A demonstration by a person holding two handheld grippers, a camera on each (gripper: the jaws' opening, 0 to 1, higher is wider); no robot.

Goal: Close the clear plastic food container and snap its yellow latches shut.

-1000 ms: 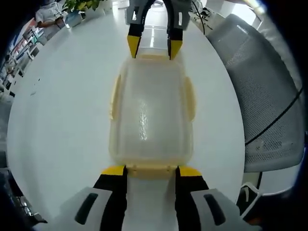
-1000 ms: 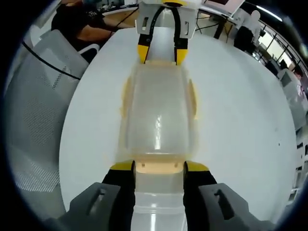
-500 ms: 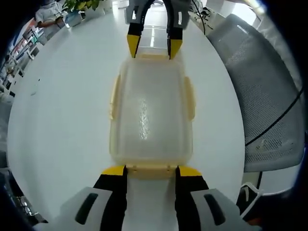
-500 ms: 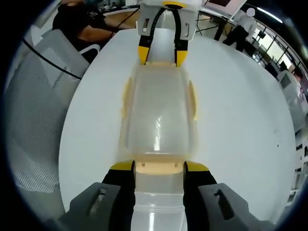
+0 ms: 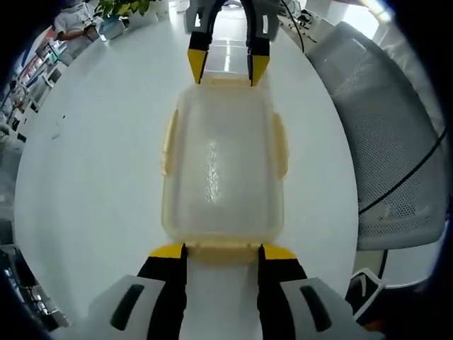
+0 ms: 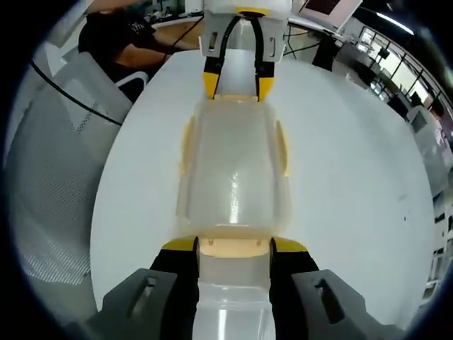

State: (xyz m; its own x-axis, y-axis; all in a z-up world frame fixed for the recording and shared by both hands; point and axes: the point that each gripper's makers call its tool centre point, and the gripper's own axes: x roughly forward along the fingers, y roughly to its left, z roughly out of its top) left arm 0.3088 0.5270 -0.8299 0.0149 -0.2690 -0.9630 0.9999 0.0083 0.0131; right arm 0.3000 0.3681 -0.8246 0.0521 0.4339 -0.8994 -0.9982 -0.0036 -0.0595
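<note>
The clear plastic container (image 5: 223, 163) lies lengthwise on the white round table (image 5: 85, 177) with its lid on. Pale yellow latches (image 5: 168, 145) (image 5: 281, 145) run along its long sides. My left gripper (image 5: 221, 250) clamps the near end latch (image 5: 221, 246), one jaw tight against each side. At the far end the right gripper (image 5: 225, 67) holds the opposite end the same way. In the right gripper view the container (image 6: 233, 177) stretches from my right gripper (image 6: 233, 244), shut on its end latch (image 6: 233, 247), to the left gripper (image 6: 235, 86).
A grey mesh chair (image 5: 382, 142) stands close against the table edge beside the container, also visible as the chair (image 6: 49, 177). A person in dark clothes (image 6: 120, 35) sits behind the table. Plants (image 5: 120, 7) and office desks lie farther off.
The background and the specks on the table have slid a little, while the container keeps its place between both grippers. The jaws stand as before.
</note>
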